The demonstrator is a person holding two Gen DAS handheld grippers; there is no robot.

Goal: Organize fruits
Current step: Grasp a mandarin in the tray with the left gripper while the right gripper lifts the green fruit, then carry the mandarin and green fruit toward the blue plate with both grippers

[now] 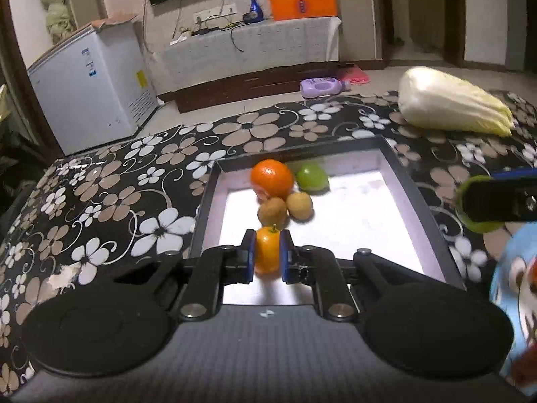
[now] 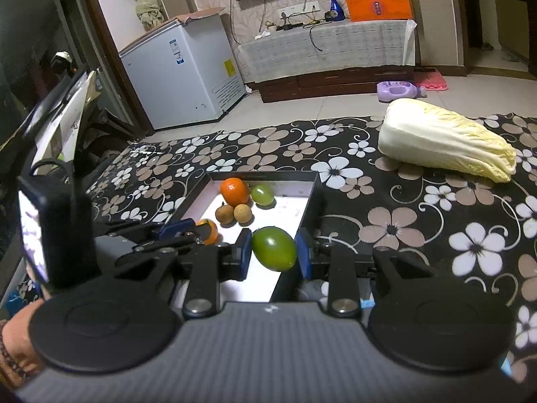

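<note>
Sitting in the shallow black-walled tray with a white floor are four loose fruits: one large round orange, one small smooth green fruit just right of it, and two small brown rough-skinned round fruits touching each other in front of the orange. A fifth fruit, one small orange mandarin with a short stem, is pinched between the blue pads of the left tool, which is clenched on it over the tray's near left part and tilts downward. In the right wrist view a person's hand with a beaded wristband shows at the lower left edge, behind the left tool's black body. Further right, the right tool also angles downward and grasps one glossy oval green mango-like fruit, its blue pads pressing on both sides, above the tray's right wall. One pale elongated napa cabbage with crinkled yellowish leaves lies on its side well apart from the tray, on the black tabletop cloth printed with white and tan flowers.
</note>
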